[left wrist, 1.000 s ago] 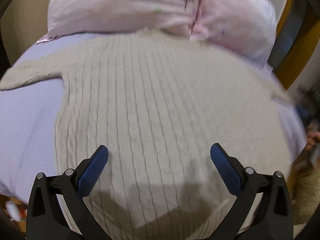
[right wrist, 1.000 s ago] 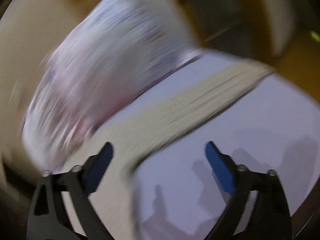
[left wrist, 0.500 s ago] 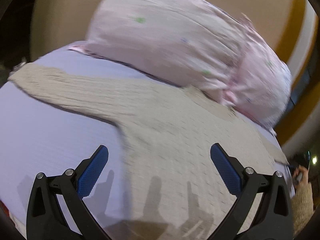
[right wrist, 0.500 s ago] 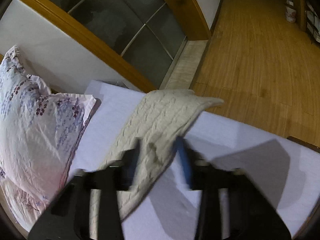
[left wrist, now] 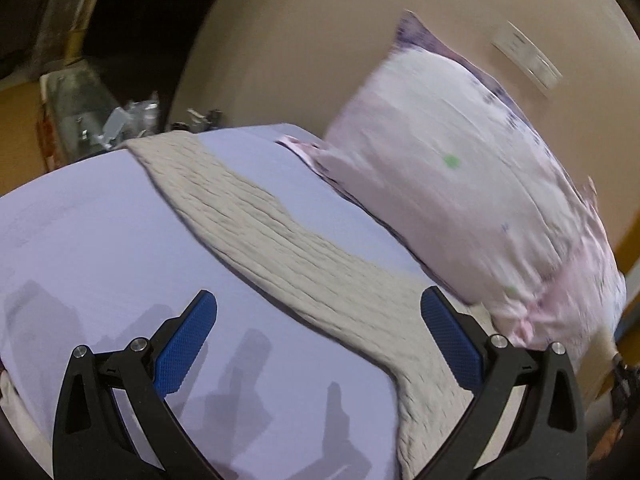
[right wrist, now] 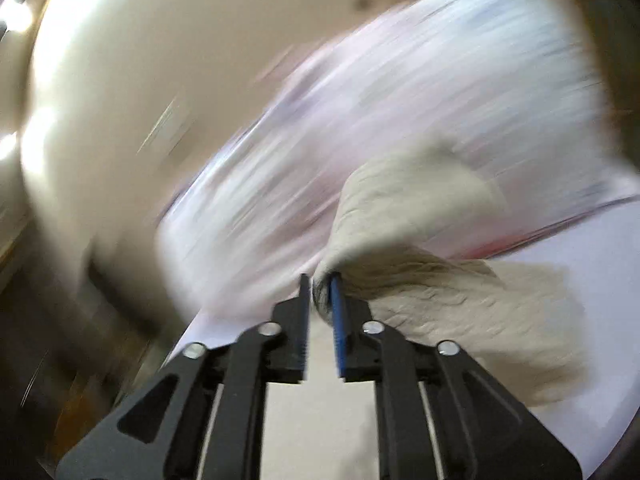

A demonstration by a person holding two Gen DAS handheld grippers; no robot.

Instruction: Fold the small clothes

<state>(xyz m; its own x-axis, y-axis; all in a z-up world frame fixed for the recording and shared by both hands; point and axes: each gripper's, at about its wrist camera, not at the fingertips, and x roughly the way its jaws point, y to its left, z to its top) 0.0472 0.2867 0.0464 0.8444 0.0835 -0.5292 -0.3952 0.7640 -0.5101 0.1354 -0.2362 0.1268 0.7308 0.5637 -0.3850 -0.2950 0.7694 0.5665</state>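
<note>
A beige cable-knit sweater point(left wrist: 280, 240) lies on a lilac bed sheet point(left wrist: 100, 232), one sleeve stretched toward the far left edge of the bed. My left gripper point(left wrist: 316, 320) is open and empty, hovering over the sleeve near where it joins the body. In the right wrist view my right gripper point(right wrist: 320, 292) is shut on the sweater's other sleeve point(right wrist: 420, 248), which is lifted off the sheet point(right wrist: 592, 248) and folds over above the fingers. That view is heavily blurred by motion.
A pink flowered pillow point(left wrist: 460, 184) stands against the beige headboard point(left wrist: 300, 40), close behind the sweater; it also shows blurred in the right wrist view point(right wrist: 360, 140). Clutter point(left wrist: 120, 124) sits beyond the bed's far left edge.
My right gripper closed on the sleeve end and lifted it, swinging toward the pillow. My left gripper swung left from the sweater body to over the other sleeve, staying open.
</note>
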